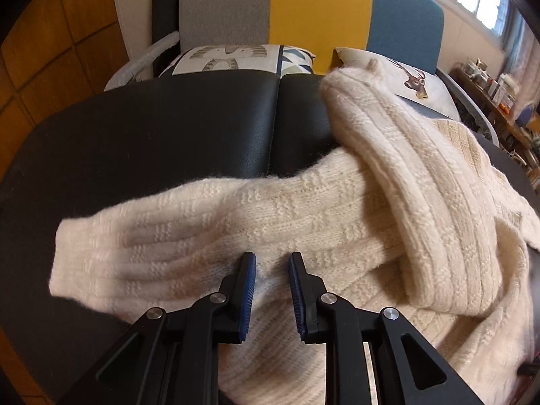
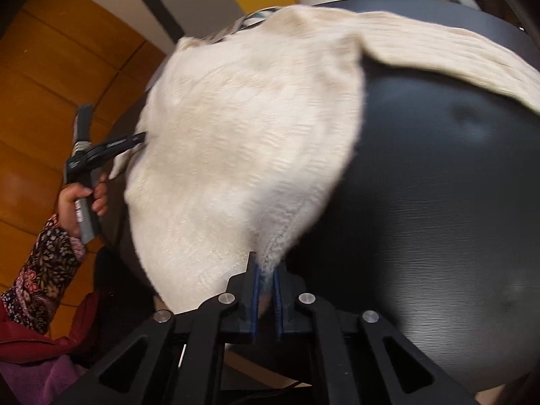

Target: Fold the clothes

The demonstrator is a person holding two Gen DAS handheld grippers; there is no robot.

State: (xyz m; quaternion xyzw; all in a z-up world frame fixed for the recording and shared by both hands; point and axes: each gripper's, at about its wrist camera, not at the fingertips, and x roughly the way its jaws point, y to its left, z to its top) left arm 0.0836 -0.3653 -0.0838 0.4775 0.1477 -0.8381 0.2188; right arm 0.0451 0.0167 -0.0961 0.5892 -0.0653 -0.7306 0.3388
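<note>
Cream ribbed wool fills both views: a chunky knitted sweater (image 1: 337,209) lies rumpled on a black, leather-look padded worktop (image 1: 168,135). In the left wrist view, one sleeve (image 1: 141,246) stretches out flat toward the left with its cuff at the end, while a second sleeve (image 1: 398,168) is draped across it from the far side down toward the near right. The left gripper (image 1: 272,263) hangs over the flat sleeve with its blue-padded fingers (image 1: 249,270) a little apart and nothing pinched between them. Beyond the worktop, two printed cushions (image 1: 233,57) rest against a backrest panelled in grey, yellow and blue (image 1: 317,3), and a cluttered shelf (image 1: 496,94) runs along the far right wall.

In the right wrist view, a hand (image 2: 81,199) in a floral sleeve (image 2: 44,266) holds the left gripper (image 2: 140,137) at the left edge of the sweater (image 2: 253,128). Toward the right, the right gripper (image 2: 266,270) has its fingers pressed nearly together on a lifted fold of the sweater's near edge, the knit bunched between the blue pads. To the right of that fold the black worktop (image 2: 438,185) lies bare, with a sleeve (image 2: 438,50) trailing across its far right.
</note>
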